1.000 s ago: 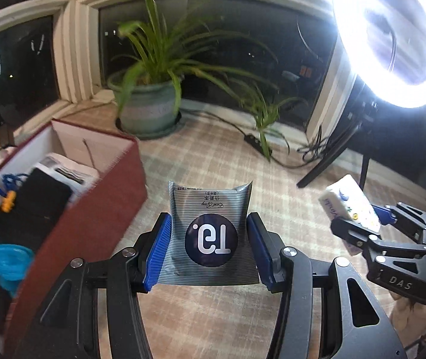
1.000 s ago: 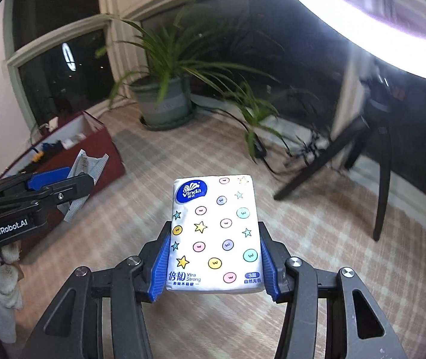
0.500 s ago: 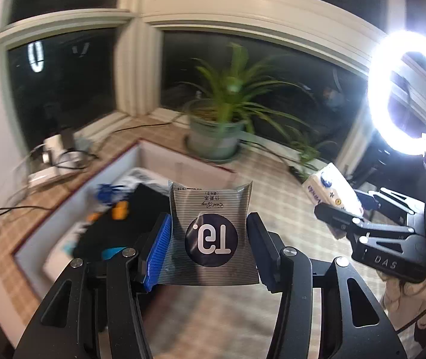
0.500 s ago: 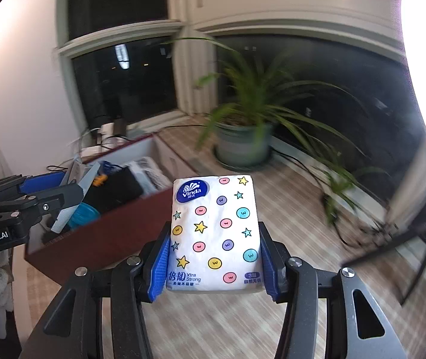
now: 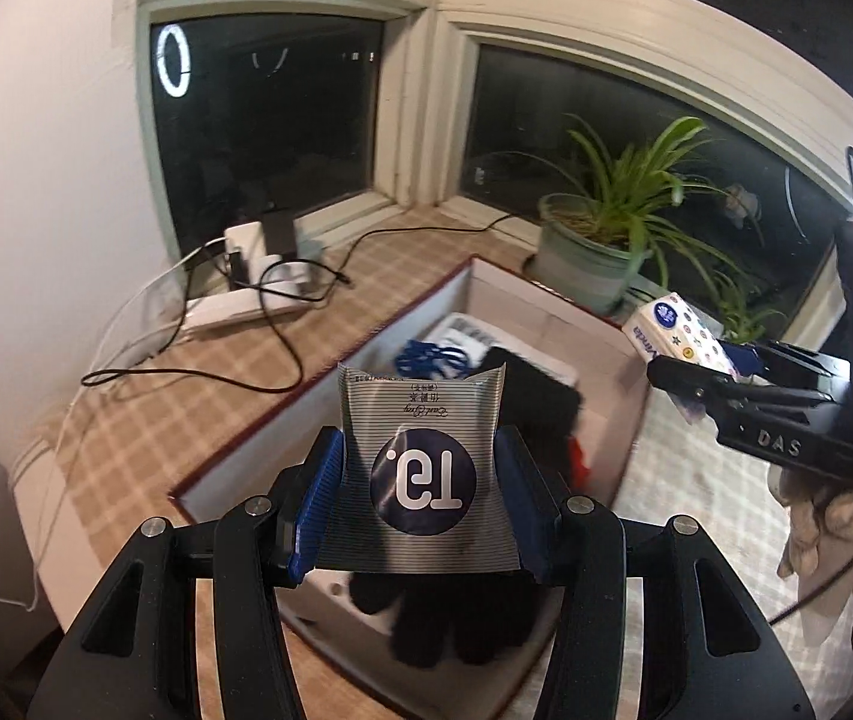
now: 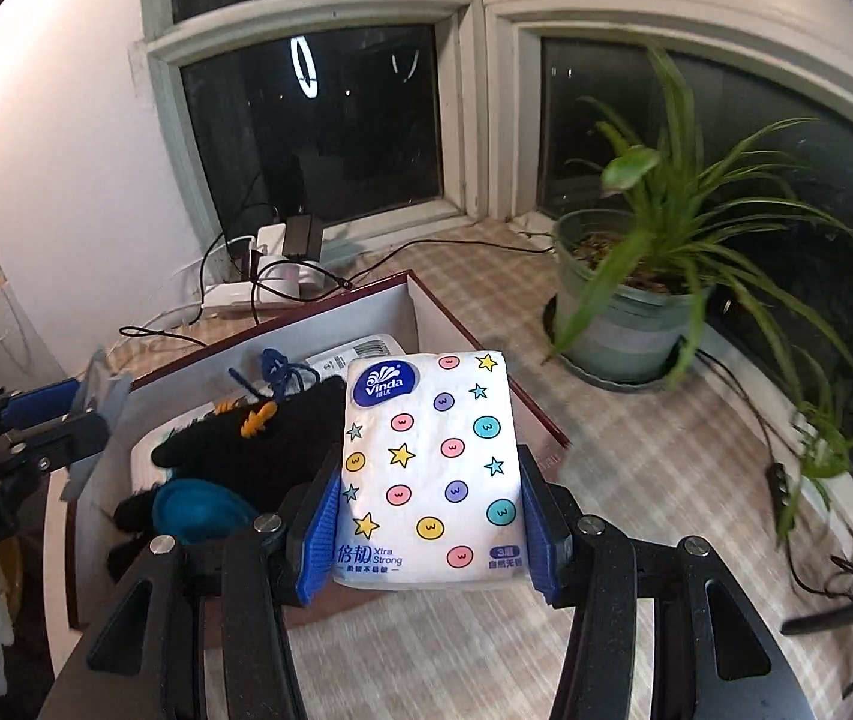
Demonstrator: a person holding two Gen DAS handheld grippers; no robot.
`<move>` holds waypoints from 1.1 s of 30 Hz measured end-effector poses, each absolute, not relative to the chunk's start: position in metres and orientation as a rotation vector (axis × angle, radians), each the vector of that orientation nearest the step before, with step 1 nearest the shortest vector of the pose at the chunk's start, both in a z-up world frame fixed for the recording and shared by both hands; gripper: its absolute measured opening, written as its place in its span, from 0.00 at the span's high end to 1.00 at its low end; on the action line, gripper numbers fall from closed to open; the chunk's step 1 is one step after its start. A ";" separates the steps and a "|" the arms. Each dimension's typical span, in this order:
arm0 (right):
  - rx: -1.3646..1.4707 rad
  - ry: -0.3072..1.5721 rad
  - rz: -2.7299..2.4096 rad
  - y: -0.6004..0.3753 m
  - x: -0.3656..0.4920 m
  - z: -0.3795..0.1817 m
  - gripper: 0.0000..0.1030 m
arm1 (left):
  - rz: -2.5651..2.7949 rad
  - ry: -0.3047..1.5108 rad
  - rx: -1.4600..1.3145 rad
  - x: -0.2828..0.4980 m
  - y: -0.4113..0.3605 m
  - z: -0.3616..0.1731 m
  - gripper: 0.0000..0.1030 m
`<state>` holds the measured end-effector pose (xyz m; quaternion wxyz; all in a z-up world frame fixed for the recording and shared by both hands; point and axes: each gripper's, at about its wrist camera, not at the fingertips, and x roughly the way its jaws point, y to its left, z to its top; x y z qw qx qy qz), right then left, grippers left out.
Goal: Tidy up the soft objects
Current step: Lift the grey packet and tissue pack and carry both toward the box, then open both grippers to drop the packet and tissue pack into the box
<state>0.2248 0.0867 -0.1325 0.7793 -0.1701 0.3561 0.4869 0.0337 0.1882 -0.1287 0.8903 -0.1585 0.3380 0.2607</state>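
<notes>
The left gripper (image 5: 420, 498) clamps a silver striped sachet (image 5: 420, 468) above the open red box (image 5: 246, 450); beside it, the right gripper (image 6: 429, 516) squeezes a Vinda tissue pack (image 6: 429, 468).

Dark corner windows (image 6: 318, 132), perhaps night; checked floor (image 6: 636, 432), potted plant (image 6: 636, 300).

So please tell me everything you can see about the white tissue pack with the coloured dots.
The white tissue pack is a soft, plump plastic-wrapped packet printed with coloured smiley dots and stars, with a blue Vinda logo at its top and blue "Xtra Strong" text below. It stands lengthwise in the right claw, whose blue ribbed pads press its two long sides near the lower end. It is held in the air at the near edge of the red box, not yet inside.
</notes>
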 end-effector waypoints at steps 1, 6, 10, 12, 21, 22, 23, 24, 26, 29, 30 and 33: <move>-0.372 0.779 1.055 0.094 0.227 -0.134 0.54 | 0.545 0.707 -0.332 0.033 0.192 -0.130 0.51; -0.377 0.818 1.053 0.119 0.234 -0.145 0.54 | 0.557 0.734 -0.367 0.036 0.212 -0.138 0.51; -0.408 0.834 1.034 0.137 0.237 -0.156 0.54 | 0.558 0.750 -0.387 0.039 0.221 -0.143 0.51; -0.406 0.842 1.029 0.139 0.238 -0.158 0.53 | 0.556 0.755 -0.391 0.040 0.222 -0.145 0.49; -0.391 0.808 1.023 0.138 0.237 -0.151 0.31 | 0.568 0.747 -0.413 0.042 0.227 -0.146 0.32; -0.382 0.810 1.024 0.137 0.238 -0.149 0.30 | 0.570 0.748 -0.416 0.043 0.228 -0.147 0.29; -0.376 0.812 1.025 0.137 0.239 -0.149 0.30 | 0.571 0.750 -0.419 0.043 0.227 -0.147 0.28; -0.368 0.814 1.027 0.136 0.239 -0.148 0.30 | 0.571 0.752 -0.421 0.043 0.228 -0.147 0.28; -0.366 0.811 1.028 0.133 0.238 -0.147 0.30 | 0.570 0.756 -0.428 0.043 0.228 -0.148 0.28; -0.376 0.807 1.022 0.130 0.236 -0.147 0.29 | 0.573 0.758 -0.431 0.042 0.228 -0.149 0.28; -0.376 0.808 1.020 0.129 0.236 -0.147 0.29 | 0.574 0.759 -0.432 0.041 0.227 -0.149 0.28; -0.371 0.810 1.016 0.124 0.235 -0.147 0.29 | 0.573 0.757 -0.431 0.040 0.225 -0.148 0.28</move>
